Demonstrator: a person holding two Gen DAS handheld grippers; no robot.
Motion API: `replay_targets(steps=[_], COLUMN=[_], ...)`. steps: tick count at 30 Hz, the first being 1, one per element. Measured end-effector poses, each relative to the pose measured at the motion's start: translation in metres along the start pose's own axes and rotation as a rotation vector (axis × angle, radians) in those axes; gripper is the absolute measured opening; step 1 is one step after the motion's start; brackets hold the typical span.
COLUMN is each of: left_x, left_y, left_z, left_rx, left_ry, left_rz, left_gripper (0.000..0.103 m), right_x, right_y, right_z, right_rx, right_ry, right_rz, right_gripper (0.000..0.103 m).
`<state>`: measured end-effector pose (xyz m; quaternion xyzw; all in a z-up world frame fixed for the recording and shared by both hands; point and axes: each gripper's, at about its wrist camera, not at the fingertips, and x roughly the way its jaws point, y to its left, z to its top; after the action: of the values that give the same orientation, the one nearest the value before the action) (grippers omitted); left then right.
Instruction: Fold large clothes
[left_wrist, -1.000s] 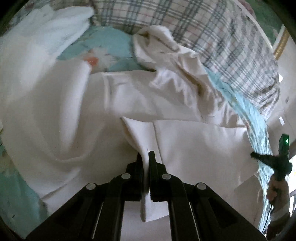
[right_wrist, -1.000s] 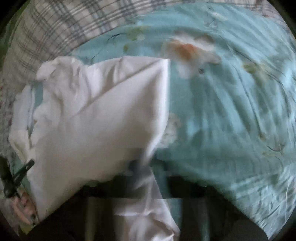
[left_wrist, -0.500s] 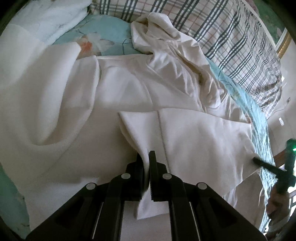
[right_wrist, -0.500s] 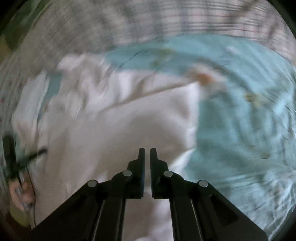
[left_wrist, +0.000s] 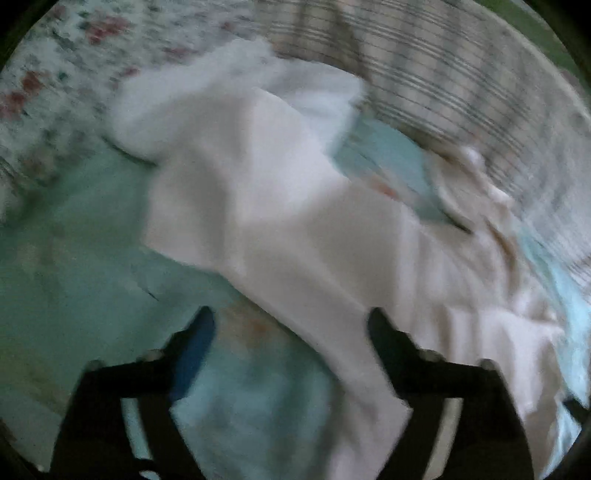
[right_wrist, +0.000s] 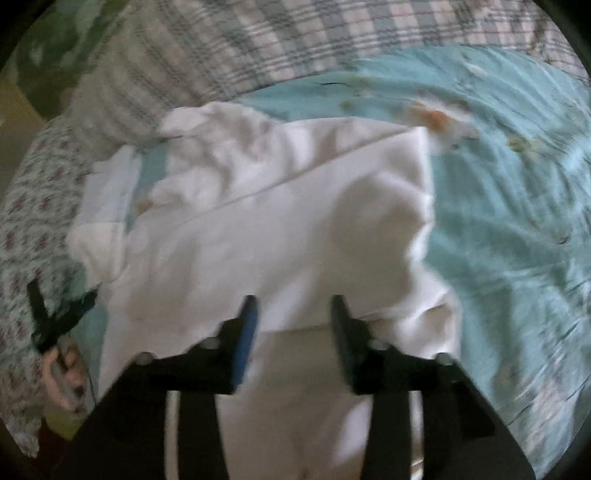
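The white garment (right_wrist: 280, 229) lies folded over on the bed's teal sheet (right_wrist: 517, 206), its far edge near the plaid pillow (right_wrist: 229, 48) at the head of the bed. A second ago both hand-held grippers were clamped on the cloth's near edge; now both have let go. The left hand-held gripper (left_wrist: 291, 332) has just been opening and its jaws stand wide apart, one black finger (left_wrist: 199, 332) over bare teal sheet (left_wrist: 74, 295) and the other at the garment's (left_wrist: 295, 221) edge, with only a strip of white cloth running below the gap and neither pad pressing on it. Its view has swung off the cloth toward a flowered cover (left_wrist: 48, 92) beside the plaid pillow (left_wrist: 461, 81), and the picture is smeared with motion. The right hand-held gripper (right_wrist: 293, 321) has also just been opening; its jaws stand partly apart over the garment's near fold, and the cloth lies flat beneath them rather than pinched. In the right wrist view the left hand-held gripper (right_wrist: 55, 317) shows at the garment's left edge, held in a hand (right_wrist: 62, 376). The fold that was lifted half a second ago now rests on the garment.
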<state>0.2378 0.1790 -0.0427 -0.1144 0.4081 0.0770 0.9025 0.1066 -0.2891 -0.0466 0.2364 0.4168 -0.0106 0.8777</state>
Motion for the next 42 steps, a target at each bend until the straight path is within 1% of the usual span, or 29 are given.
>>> replay_targets(steps=[1, 4, 6, 7, 8, 9, 11, 12, 13, 15, 18, 20, 22, 24, 25, 26, 28, 29, 31, 33, 35, 36, 38, 40, 41, 42], left_x=[0.004, 0.039, 0.06, 0.07, 0.076, 0.08, 0.073, 0.063, 0.052, 0.029, -0.016, -0.046, -0.067, -0.075, -0.079, -0.079, -0.074, -0.066, -0.048, -0.027, -0.002, 0.009, 0.027, 0.037, 0.037, 0.032], left_y=[0.005, 0.014, 0.017, 0.021, 0.025, 0.029, 0.034, 0.034, 0.032, 0.025, -0.002, -0.032, -0.065, -0.104, -0.121, -0.147, -0.187, -0.213, -0.252, -0.284, -0.306, -0.316, -0.322, -0.313, -0.309, -0.302], left_z=[0.008, 0.035, 0.043, 0.046, 0.046, 0.047, 0.046, 0.045, 0.043, 0.038, 0.027, 0.017, 0.006, -0.002, -0.008, -0.018, -0.031, -0.042, -0.061, -0.076, -0.089, -0.094, -0.104, -0.106, -0.107, -0.107], left_rx=[-0.002, 0.02, 0.032, 0.034, 0.029, 0.021, 0.015, 0.023, 0.025, 0.018, 0.04, 0.091, 0.139, 0.181, 0.197, 0.226, 0.268, 0.294, 0.326, 0.352, 0.361, 0.36, 0.353, 0.329, 0.32, 0.317], left_ry=[-0.008, 0.011, 0.046, 0.072, 0.098, 0.115, 0.098, 0.081, 0.068, 0.058, 0.042, 0.03, 0.038, 0.07, 0.084, 0.113, 0.153, 0.187, 0.25, 0.295, 0.343, 0.361, 0.389, 0.428, 0.438, 0.436], left_rz=[0.017, 0.134, 0.182, 0.193, 0.182, 0.162, 0.131, 0.111, 0.077, -0.014, -0.204, -0.319, -0.428, -0.531, -0.565, -0.622, -0.669, -0.695, -0.732, -0.734, -0.725, -0.718, -0.705, -0.713, -0.723, -0.735], left_gripper=[0.088, 0.087, 0.073, 0.047, 0.009, 0.002, 0.002, 0.002, 0.002, 0.002, 0.002, 0.002, 0.002, 0.002, 0.002, 0.002, 0.002, 0.002, 0.002, 0.002, 0.002, 0.002, 0.002, 0.003, 0.005, 0.007], right_x=[0.004, 0.019, 0.027, 0.03, 0.032, 0.032, 0.03, 0.028, 0.026, 0.022, 0.018, 0.015, 0.011, 0.005, 0.002, -0.002, -0.009, -0.012, -0.016, -0.016, -0.013, -0.011, -0.006, 0.0, 0.003, 0.006], right_y=[0.008, 0.027, 0.034, 0.035, 0.037, 0.037, 0.038, 0.039, 0.04, 0.04, 0.04, 0.037, 0.034, 0.03, 0.03, 0.028, 0.023, 0.02, 0.011, 0.003, -0.003, -0.005, -0.008, -0.01, -0.011, -0.011], right_z=[-0.004, -0.004, -0.004, -0.004, -0.003, -0.004, -0.003, -0.003, -0.004, -0.004, -0.006, -0.008, -0.01, -0.012, -0.013, -0.014, -0.014, -0.014, -0.014, -0.015, -0.015, -0.015, -0.014, -0.013, -0.011, -0.009], right_rx=[-0.009, -0.013, -0.007, -0.005, -0.004, -0.005, -0.011, -0.018, -0.022, -0.027, -0.037, -0.028, -0.016, -0.01, -0.008, -0.007, 0.004, 0.016, 0.038, 0.058, 0.071, 0.074, 0.082, 0.091, 0.093, 0.096], right_ry=[0.009, 0.033, 0.051, 0.058, 0.062, 0.062, 0.058, 0.053, 0.049, 0.039, 0.027, 0.025, 0.022, 0.013, 0.008, -0.001, -0.016, -0.023, -0.031, -0.031, -0.027, -0.025, -0.019, -0.014, -0.011, -0.007], right_rz=[0.014, 0.06, 0.081, 0.084, 0.084, 0.087, 0.09, 0.088, 0.087, 0.091, 0.095, 0.095, 0.103, 0.109, 0.109, 0.11, 0.11, 0.11, 0.106, 0.094, 0.091, 0.087, 0.081, 0.079, 0.078, 0.08], right_gripper=[0.047, 0.047, 0.047, 0.047, 0.047, 0.047, 0.047, 0.047, 0.047, 0.047, 0.047, 0.047, 0.047, 0.047, 0.047, 0.047, 0.047, 0.047, 0.047, 0.047, 0.047, 0.047, 0.047, 0.047, 0.048, 0.052])
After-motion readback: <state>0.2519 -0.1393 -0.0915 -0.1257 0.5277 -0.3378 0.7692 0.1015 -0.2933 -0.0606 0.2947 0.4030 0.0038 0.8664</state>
